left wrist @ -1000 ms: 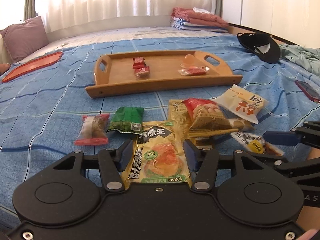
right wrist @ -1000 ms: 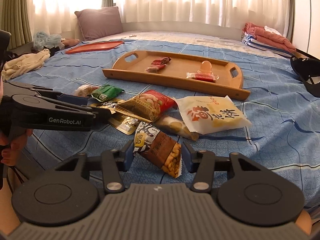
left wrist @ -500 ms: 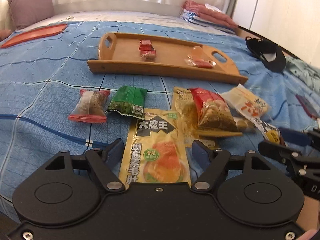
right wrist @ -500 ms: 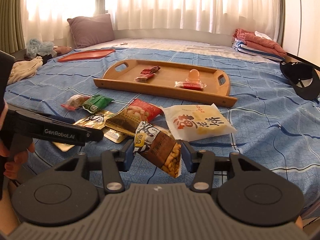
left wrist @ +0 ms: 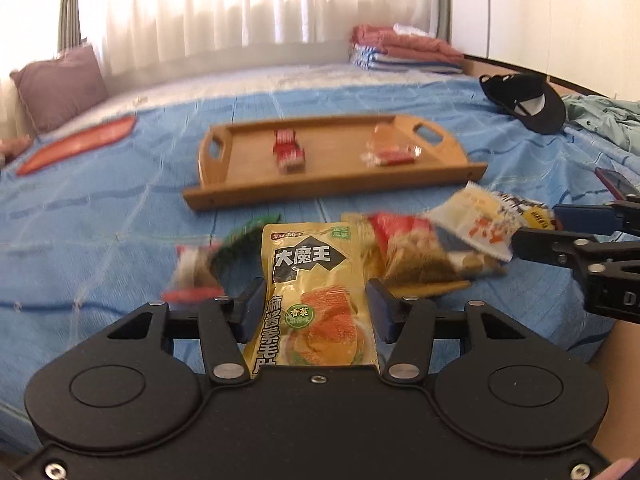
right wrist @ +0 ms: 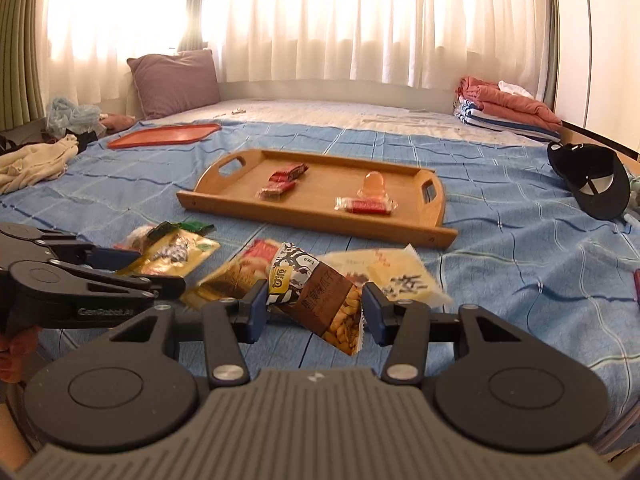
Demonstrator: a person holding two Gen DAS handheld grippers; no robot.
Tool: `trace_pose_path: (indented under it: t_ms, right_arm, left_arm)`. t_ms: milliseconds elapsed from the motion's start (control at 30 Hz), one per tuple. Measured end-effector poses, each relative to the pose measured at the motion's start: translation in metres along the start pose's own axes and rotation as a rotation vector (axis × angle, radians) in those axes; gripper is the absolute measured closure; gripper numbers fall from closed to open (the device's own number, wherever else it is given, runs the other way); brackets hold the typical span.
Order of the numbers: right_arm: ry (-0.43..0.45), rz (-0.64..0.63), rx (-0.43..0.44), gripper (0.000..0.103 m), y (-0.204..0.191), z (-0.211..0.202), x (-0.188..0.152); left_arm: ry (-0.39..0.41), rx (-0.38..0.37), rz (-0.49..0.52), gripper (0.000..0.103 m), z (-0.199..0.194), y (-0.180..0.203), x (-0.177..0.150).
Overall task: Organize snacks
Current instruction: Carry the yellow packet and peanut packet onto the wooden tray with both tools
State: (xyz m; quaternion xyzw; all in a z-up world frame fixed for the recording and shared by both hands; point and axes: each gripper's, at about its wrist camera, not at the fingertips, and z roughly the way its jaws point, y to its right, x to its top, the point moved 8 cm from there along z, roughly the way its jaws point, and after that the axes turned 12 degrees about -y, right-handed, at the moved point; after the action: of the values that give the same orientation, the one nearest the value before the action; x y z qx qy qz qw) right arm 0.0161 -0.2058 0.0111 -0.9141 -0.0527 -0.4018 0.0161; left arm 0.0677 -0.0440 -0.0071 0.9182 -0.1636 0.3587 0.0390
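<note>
My left gripper [left wrist: 316, 304] has its jaws closing on a yellow snack packet [left wrist: 312, 276], which stands upright between the pads, clear of the blue bedspread. My right gripper [right wrist: 314, 304] is shut on a brown seed packet [right wrist: 316, 284] held tilted above the bed. Each gripper shows in the other's view: the left gripper [right wrist: 156, 270] at the left and the right gripper [left wrist: 538, 224] at the right. Ahead lies a wooden tray [left wrist: 320, 194] with red candies [left wrist: 288, 152] and a clear-wrapped sweet [left wrist: 388, 156]. Loose on the bed are a white packet [left wrist: 476, 224], a red-gold packet [left wrist: 408, 248], a green packet [left wrist: 240, 244] and a small red-ended one [left wrist: 192, 272].
A black cap [left wrist: 528, 100] and a phone [left wrist: 616, 180] lie at the right. An orange tray [left wrist: 80, 144] and a purple pillow [left wrist: 60, 84] are at the far left. Folded clothes [left wrist: 404, 48] sit by the curtain. A person's hand [right wrist: 16, 356] holds the left gripper.
The left jaws spread wider around the yellow packet, then came back in on it, and it now stands lifted off the bed. The right gripper rose slightly with the brown packet.
</note>
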Motion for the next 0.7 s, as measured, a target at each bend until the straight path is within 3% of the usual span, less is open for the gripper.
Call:
trace_pose_path:
  t_ms: [500, 700]
  right_arm:
    - [0.034, 0.033, 0.008, 0.050, 0.037, 0.019, 0.067]
    - [-0.017, 0.024, 0.000, 0.050, 0.056, 0.051, 0.098]
  left_arm:
    - [0.034, 0.035, -0.044, 0.051, 0.002, -0.037, 0.098]
    - [-0.033, 0.005, -0.091, 0.051, 0.037, -0.055, 0.135]
